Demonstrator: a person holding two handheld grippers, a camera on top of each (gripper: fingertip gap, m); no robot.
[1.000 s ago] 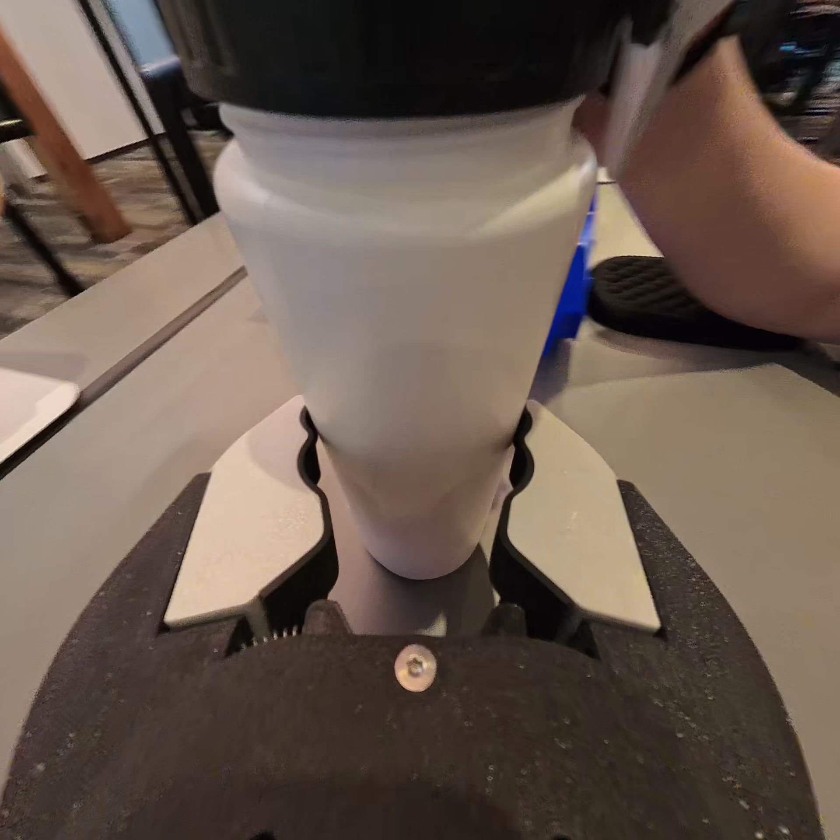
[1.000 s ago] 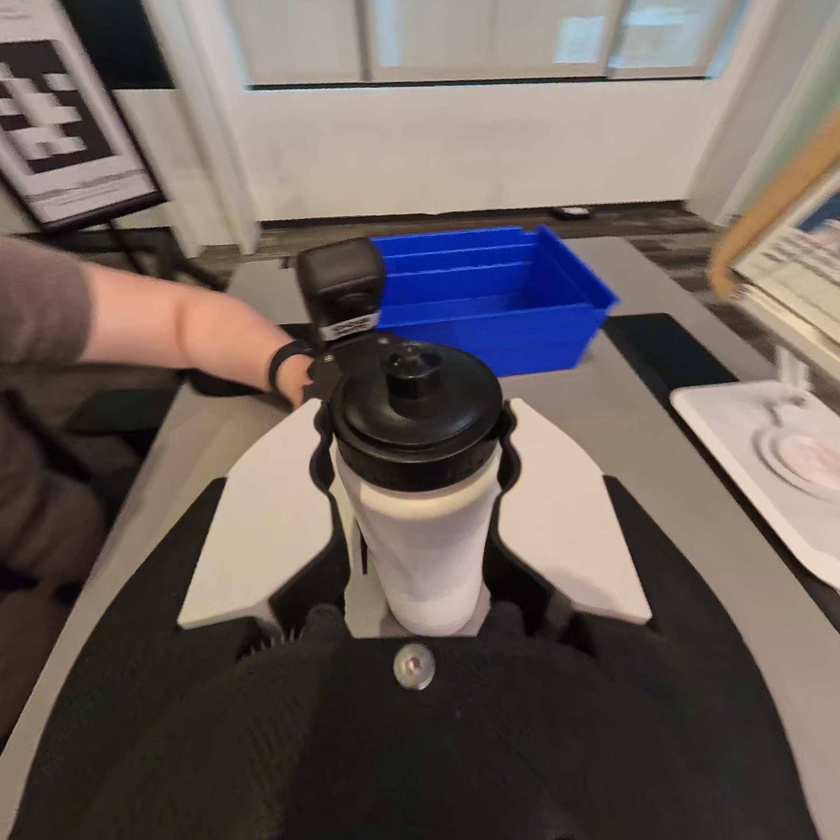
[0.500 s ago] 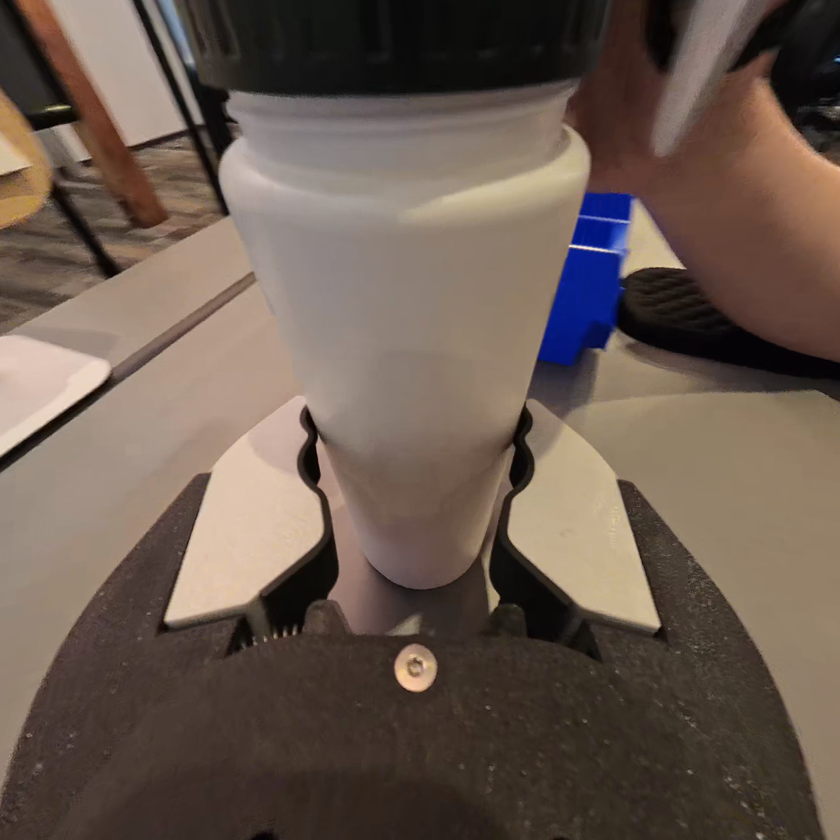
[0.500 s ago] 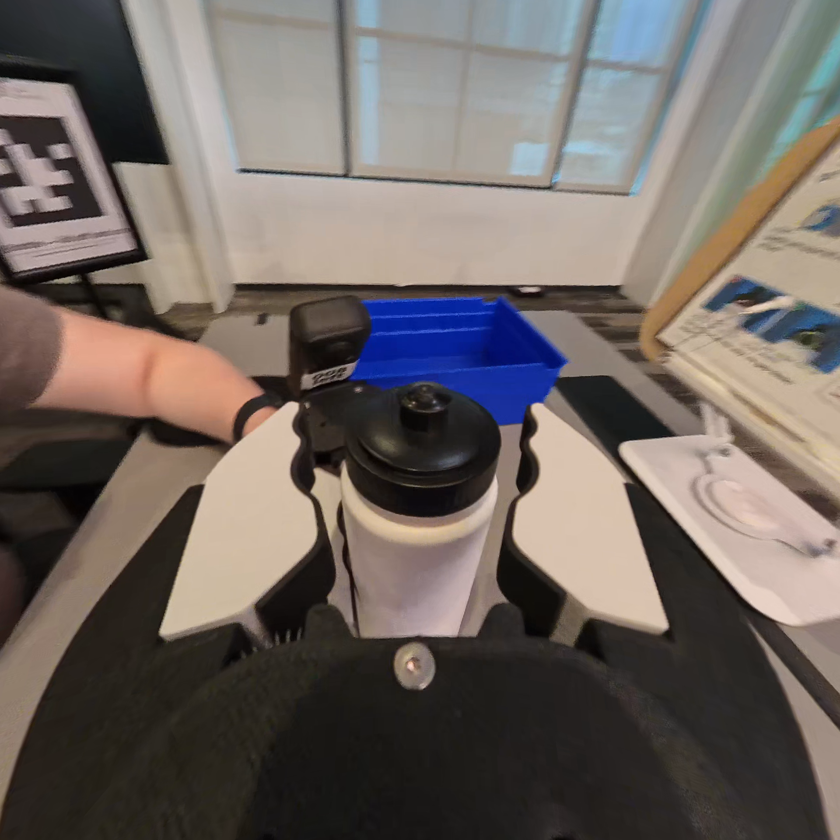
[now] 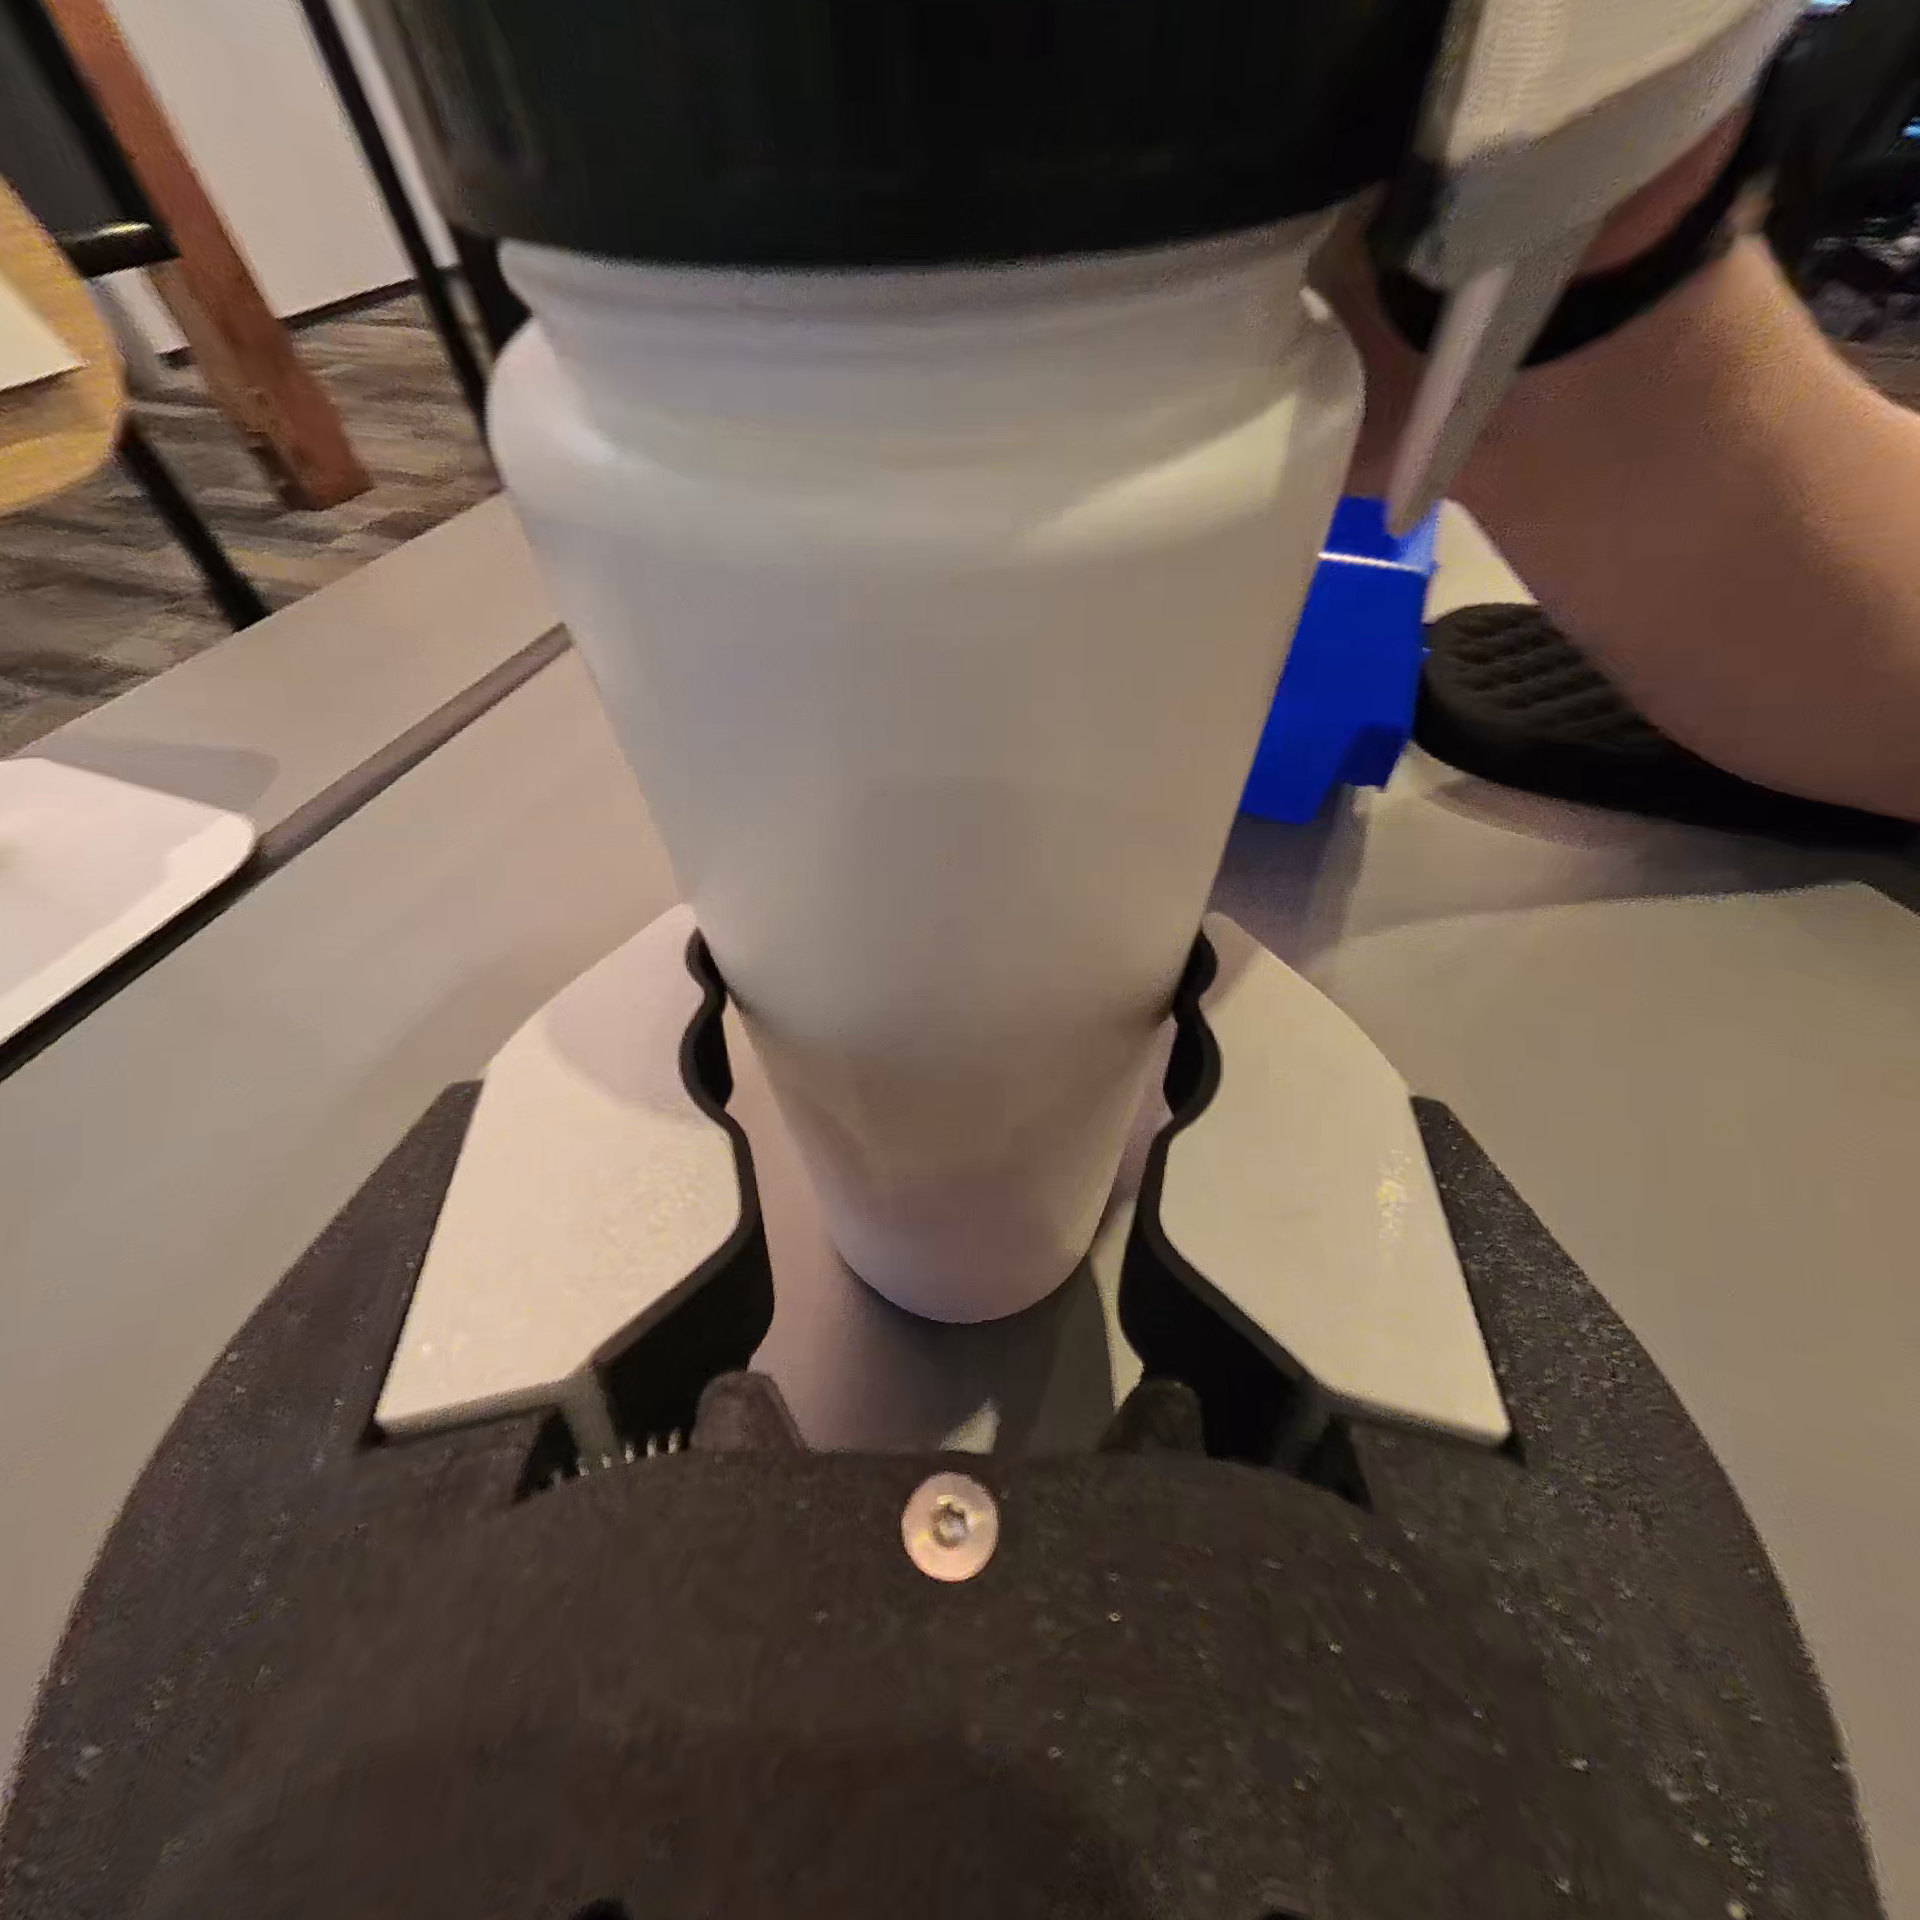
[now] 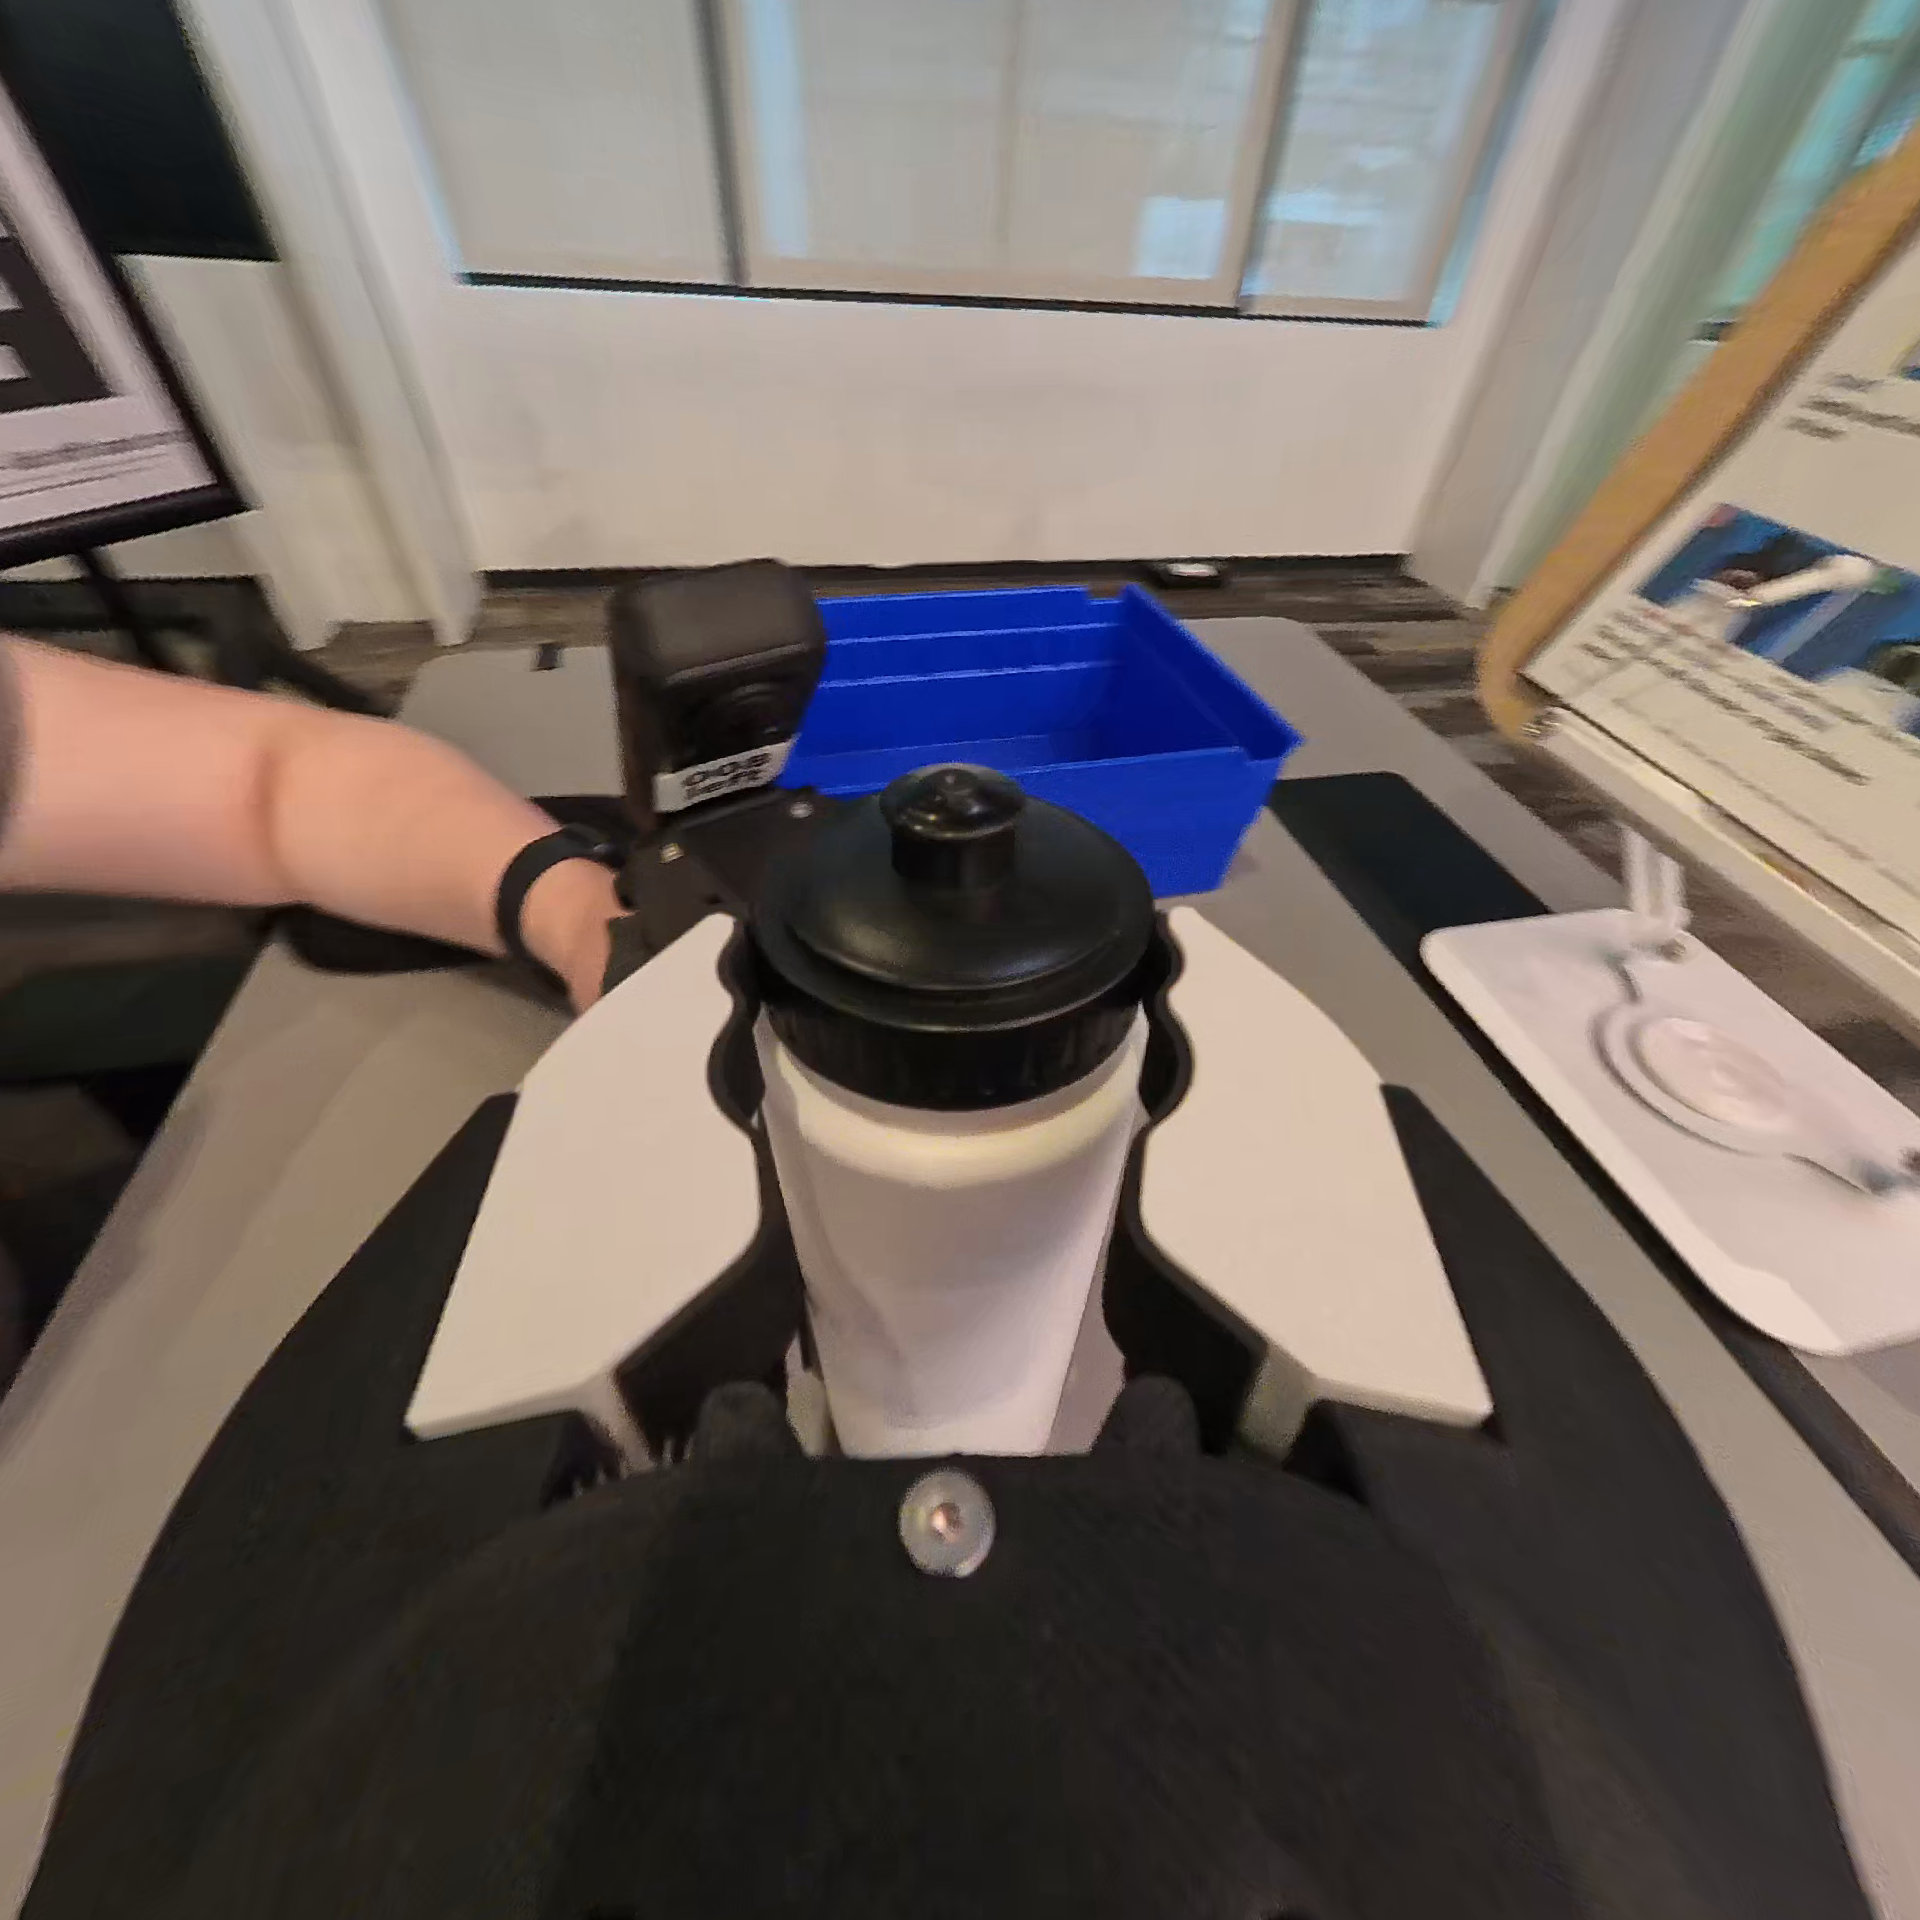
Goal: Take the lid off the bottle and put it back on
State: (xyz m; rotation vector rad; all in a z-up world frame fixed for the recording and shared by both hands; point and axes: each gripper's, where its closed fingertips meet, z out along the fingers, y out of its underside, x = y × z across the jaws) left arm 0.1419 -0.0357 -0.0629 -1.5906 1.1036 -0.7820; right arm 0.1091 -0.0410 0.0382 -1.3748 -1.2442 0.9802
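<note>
- On the grey table [image 5: 312,935], the left gripper [image 5: 951,997] clamps the white bottle [image 5: 935,675] low, steadying it
- Right gripper [image 6: 951,997] pinches the black lid [image 6: 951,945], likely for twisting

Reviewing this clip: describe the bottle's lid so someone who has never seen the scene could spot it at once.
Start at the grey table with the blue bin at its far end. Nearer the camera stands a white bottle, held low by the left gripper. The lid is the black ribbed cap with a pull spout on top of it, between the right gripper fingers.
</note>
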